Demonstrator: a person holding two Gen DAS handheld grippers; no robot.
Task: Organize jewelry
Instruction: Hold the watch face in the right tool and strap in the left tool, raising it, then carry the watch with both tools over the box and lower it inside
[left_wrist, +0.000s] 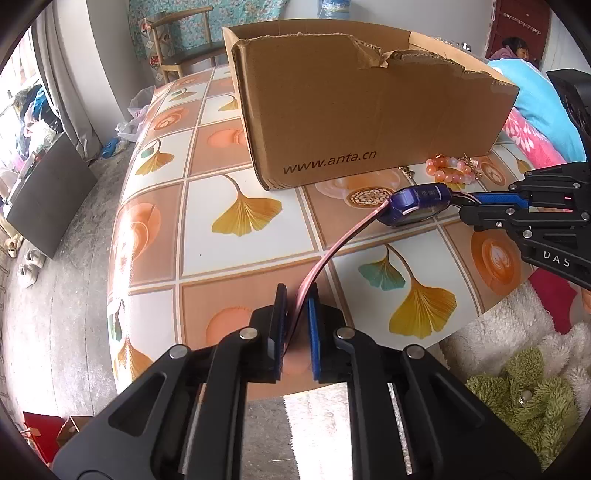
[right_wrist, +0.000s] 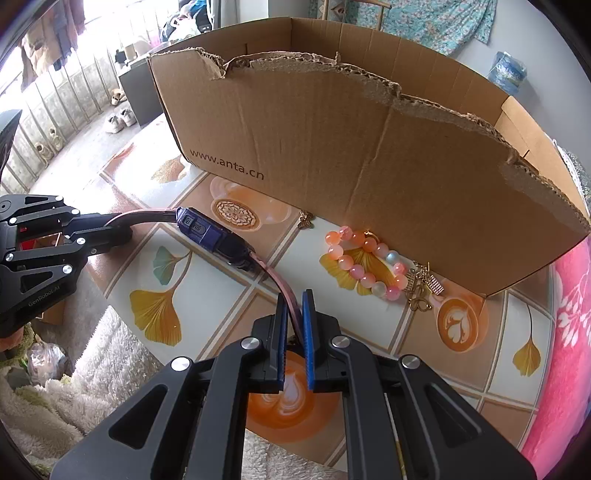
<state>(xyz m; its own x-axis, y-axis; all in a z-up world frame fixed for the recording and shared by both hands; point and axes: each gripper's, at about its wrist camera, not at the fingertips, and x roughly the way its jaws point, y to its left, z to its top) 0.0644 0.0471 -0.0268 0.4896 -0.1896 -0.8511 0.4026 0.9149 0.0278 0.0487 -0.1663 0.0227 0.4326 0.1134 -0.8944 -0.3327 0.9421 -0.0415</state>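
Note:
A blue watch (left_wrist: 417, 205) (right_wrist: 210, 232) with a pink strap (left_wrist: 332, 254) hangs just over the patterned table (left_wrist: 207, 240), stretched between both grippers. My left gripper (left_wrist: 296, 291) (right_wrist: 122, 229) is shut on one strap end. My right gripper (right_wrist: 294, 295) (left_wrist: 461, 206) is shut on the other strap end (right_wrist: 284, 288). A pink and orange bead bracelet (right_wrist: 364, 258) (left_wrist: 448, 170) lies on the table against the front wall of a torn cardboard box (right_wrist: 369, 166) (left_wrist: 369, 122). Gold charms (right_wrist: 421, 291) lie beside the bracelet, and a small butterfly charm (right_wrist: 306, 220) lies nearer the watch.
The open-topped box stands behind the jewelry. A white fluffy blanket (left_wrist: 509, 332) with a green plush toy (left_wrist: 524, 391) borders the table's near edge. Pink cloth (right_wrist: 565, 350) lies at the right. A wooden chair (left_wrist: 181, 48) stands beyond the table, and a person (left_wrist: 515, 48) sits far off.

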